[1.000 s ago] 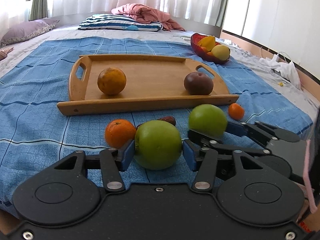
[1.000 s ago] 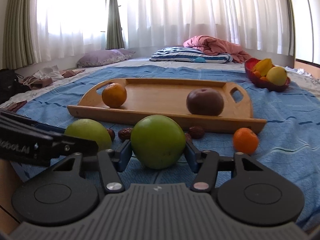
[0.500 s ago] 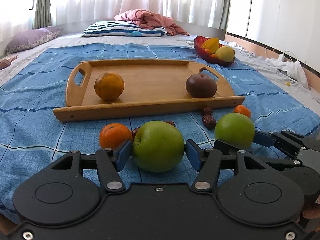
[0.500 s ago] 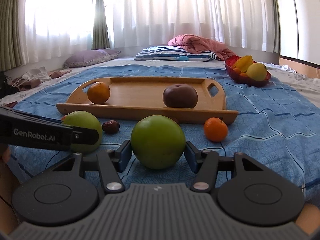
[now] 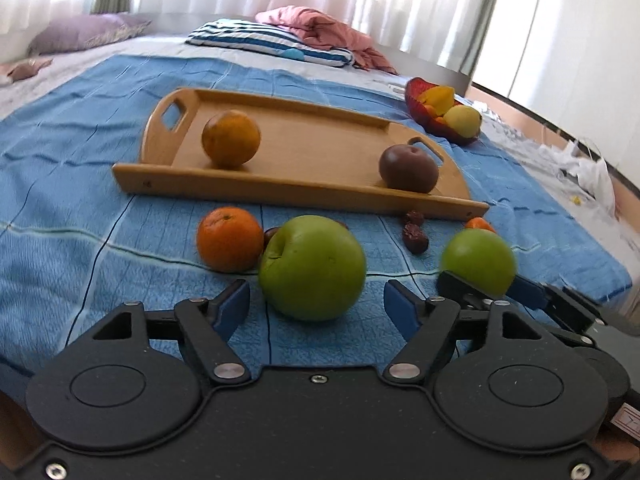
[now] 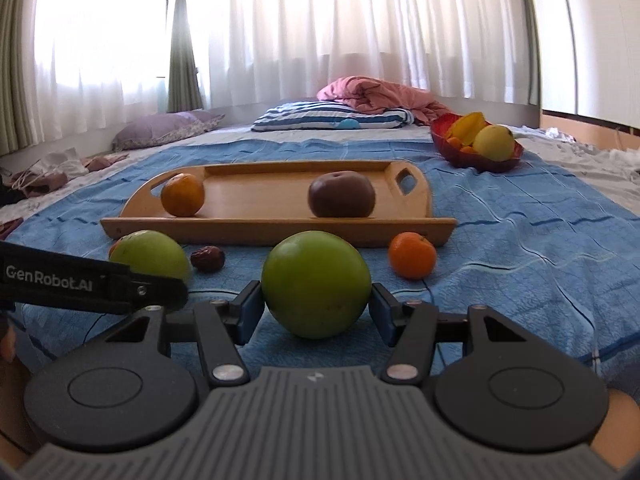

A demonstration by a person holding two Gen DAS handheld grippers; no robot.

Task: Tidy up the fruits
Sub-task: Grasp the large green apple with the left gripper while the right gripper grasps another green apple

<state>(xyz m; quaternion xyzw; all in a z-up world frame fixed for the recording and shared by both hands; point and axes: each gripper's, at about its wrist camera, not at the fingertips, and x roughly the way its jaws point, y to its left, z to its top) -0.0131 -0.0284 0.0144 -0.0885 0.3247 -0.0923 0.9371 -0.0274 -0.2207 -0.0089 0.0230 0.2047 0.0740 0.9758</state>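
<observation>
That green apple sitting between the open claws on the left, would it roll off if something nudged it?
Probably a little. The green apple is round and lies loose on the soft blue bedspread, so a push would likely set it rolling, though the cloth's give should slow it. Its smooth, shiny skin could slip in the left gripper, whose pads stand clear of it, having just opened.
</observation>
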